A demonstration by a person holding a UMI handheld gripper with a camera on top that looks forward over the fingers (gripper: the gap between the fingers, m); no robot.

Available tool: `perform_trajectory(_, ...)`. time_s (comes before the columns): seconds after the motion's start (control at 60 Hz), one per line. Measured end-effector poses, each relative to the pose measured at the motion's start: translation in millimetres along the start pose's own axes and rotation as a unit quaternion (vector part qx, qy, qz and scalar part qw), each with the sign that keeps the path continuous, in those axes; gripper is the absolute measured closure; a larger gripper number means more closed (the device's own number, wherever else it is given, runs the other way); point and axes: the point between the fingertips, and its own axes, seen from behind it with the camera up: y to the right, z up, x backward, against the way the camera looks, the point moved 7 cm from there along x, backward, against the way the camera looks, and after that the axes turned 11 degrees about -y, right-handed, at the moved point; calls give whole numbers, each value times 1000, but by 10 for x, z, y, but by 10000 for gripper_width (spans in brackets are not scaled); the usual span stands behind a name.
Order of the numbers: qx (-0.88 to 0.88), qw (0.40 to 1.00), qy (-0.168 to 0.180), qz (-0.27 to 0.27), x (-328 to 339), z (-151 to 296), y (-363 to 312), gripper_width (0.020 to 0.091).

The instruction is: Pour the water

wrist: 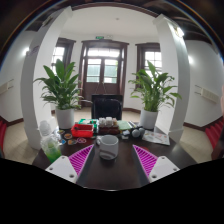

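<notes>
Bright hall, dark table (112, 172), potted plants (60, 88) behind. White cup (107, 146) stands between gripper (112, 158) fingers, jaws wide, gaps either side. Green bottle (50, 148) left of fingers. Risk: off-centre closing tips cup, spills.

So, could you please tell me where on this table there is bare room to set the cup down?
The dark table is bare just this side of the white cup, between the two open jaws of the gripper. Beyond the cup it is crowded: a red box, small items, and a green bottle beside the left jaw.
</notes>
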Motion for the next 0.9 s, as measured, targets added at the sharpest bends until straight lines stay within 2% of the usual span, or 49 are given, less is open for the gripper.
perform_trajectory(0.05,-5,1000,1,13,-123,-170,-165,345)
perform_trajectory(0.15,-42,996,14,73,69,-342,-636,346)
perform_trajectory(0.233,-60,991,12,120,52,-486,-996,345)
perform_trajectory(0.317,-46,988,5,145,15,-587,-1229,343)
perform_trajectory(0.55,13,987,0,161,-245,-690,-1813,345)
perform_trajectory(0.667,14,989,17,144,-479,-609,-1982,339)
perform_trajectory(0.833,35,991,18,124,-784,-537,-2109,336)
perform_trajectory(0.9,42,993,21,111,-902,-520,-2083,382)
